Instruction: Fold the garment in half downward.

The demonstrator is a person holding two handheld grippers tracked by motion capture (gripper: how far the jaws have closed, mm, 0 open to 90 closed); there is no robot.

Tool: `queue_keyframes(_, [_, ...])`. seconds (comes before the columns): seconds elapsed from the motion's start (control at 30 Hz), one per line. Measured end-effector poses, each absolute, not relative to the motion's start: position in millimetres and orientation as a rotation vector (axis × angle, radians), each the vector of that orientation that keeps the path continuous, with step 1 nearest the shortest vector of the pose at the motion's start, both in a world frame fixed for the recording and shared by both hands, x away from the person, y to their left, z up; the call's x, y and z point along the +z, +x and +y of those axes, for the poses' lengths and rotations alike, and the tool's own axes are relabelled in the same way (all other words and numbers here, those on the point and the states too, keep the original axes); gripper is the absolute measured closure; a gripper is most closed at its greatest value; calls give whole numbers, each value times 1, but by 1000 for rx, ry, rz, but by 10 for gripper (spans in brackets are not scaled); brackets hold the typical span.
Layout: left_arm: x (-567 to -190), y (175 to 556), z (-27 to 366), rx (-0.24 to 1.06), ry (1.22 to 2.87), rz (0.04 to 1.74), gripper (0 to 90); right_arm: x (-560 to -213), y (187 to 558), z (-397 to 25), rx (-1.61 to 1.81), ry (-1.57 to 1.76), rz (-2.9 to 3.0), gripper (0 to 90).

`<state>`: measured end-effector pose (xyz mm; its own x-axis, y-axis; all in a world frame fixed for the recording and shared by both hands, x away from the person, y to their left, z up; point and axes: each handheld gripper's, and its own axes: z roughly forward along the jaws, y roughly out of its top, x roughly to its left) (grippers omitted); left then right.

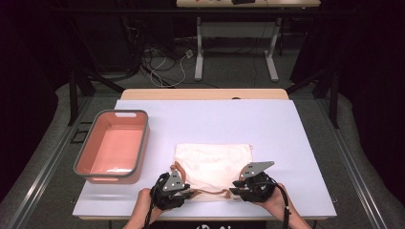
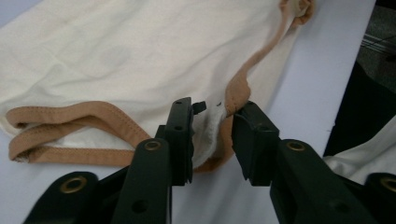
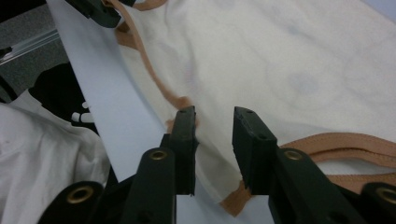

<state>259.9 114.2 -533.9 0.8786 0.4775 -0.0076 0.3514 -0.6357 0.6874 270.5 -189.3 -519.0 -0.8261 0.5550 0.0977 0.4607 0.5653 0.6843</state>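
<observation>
So the cream cloth bag (image 1: 212, 169) with tan trim is lying flat on the white table (image 1: 215, 119), close to the near edge and a bit right of the middle. Both grippers sit right at its near hem. The left gripper (image 2: 212, 133) has its jaws parted around a bunched bit of the tan edging at the bag's near left corner, fabric poking up between them, not pinched. The right gripper (image 3: 214, 140) is at the near right corner, jaws also apart, straddling the hem with cloth lying flat in the gap. One tan handle loop (image 2: 70, 126) lies flat beside the left gripper, the other (image 3: 345, 144) just beside the right one.

Room-wise: the pink bin (image 1: 114, 145) sits along the left edge, well apart from the bag. The whole far half and the right side are bare surface. The near edge is tight though, hands almost hanging off it.
</observation>
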Motion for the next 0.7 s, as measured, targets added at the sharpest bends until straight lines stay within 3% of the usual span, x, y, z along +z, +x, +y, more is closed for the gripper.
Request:
queue_keyframes(0.2, [-528, 251, 114, 205, 2325, 606, 449, -520, 268, -191, 1118, 872, 2644, 671])
queue_keyframes(0.3, [-527, 250, 115, 210, 2321, 622, 397, -526, 269, -188, 1074, 867, 2656, 687])
queue_keyframes(0.4, [-528, 253, 116, 244, 2305, 654, 414, -532, 270, -185, 1036, 861, 2655, 711])
queue_keyframes(0.7, [-547, 284, 114, 330, 2260, 786, 646, -545, 279, -183, 939, 884, 2630, 813])
